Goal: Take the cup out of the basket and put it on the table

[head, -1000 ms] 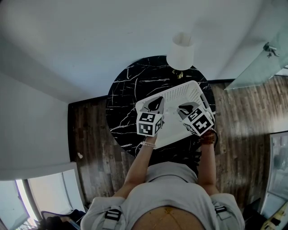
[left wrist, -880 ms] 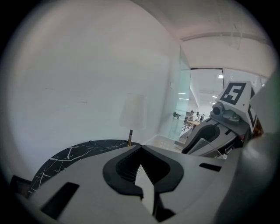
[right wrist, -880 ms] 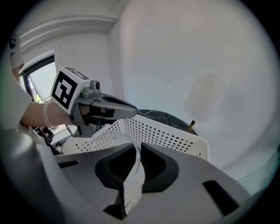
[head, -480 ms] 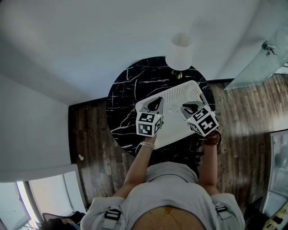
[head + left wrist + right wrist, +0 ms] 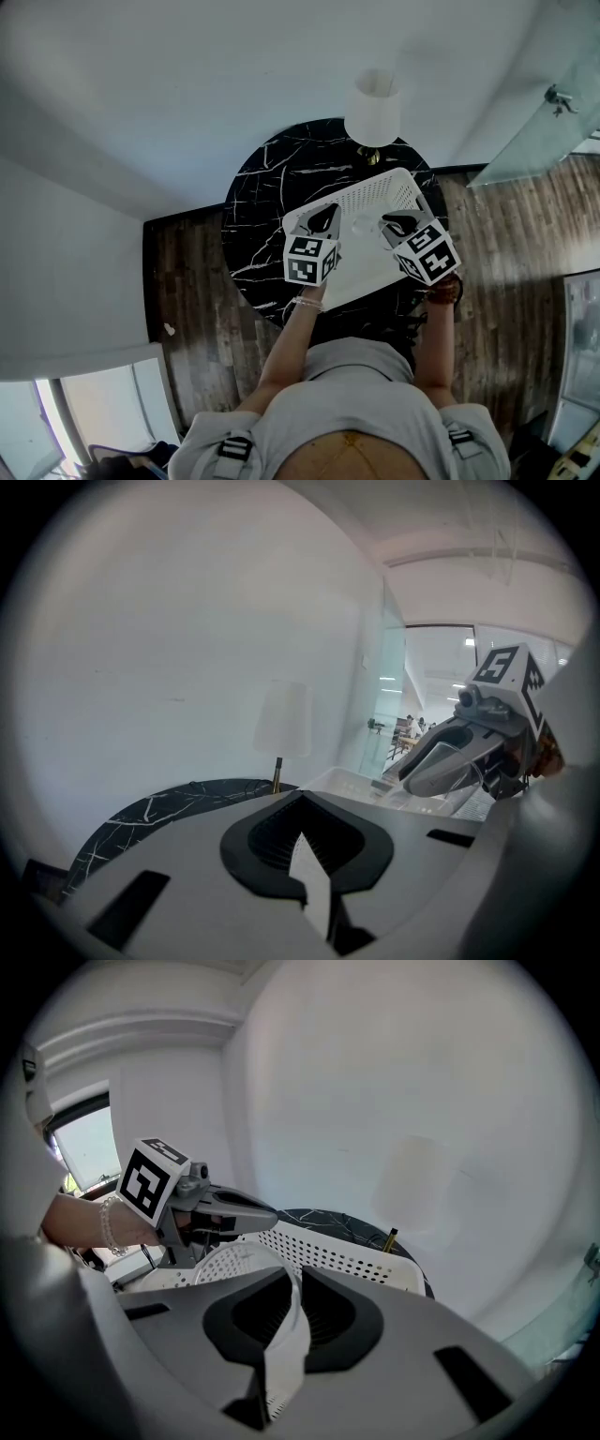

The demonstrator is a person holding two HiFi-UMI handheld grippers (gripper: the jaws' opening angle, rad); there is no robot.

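Note:
A clear plastic cup (image 5: 364,226) hangs over the white perforated basket (image 5: 397,184), which stands on the round black marble table (image 5: 267,178). My right gripper (image 5: 386,223) is shut on the cup's wall. In the right gripper view the cup's rim (image 5: 230,1262) arcs into the jaws of my right gripper (image 5: 281,1312). The left gripper view shows the cup (image 5: 452,767) at the right gripper's tip. My left gripper (image 5: 325,215) hovers over the basket's left end, shut and holding nothing, a short way left of the cup. Its tip (image 5: 255,1211) points towards the cup.
A white-shaded lamp (image 5: 376,106) on a brass stem stands on the table's far edge, just behind the basket. Bare marble lies left of the basket (image 5: 337,1252). Dark wooden floor (image 5: 187,309) surrounds the table, and a white wall rises behind it.
My right gripper has shifted a little to the right with the cup in it. The left gripper and the basket have stayed put.

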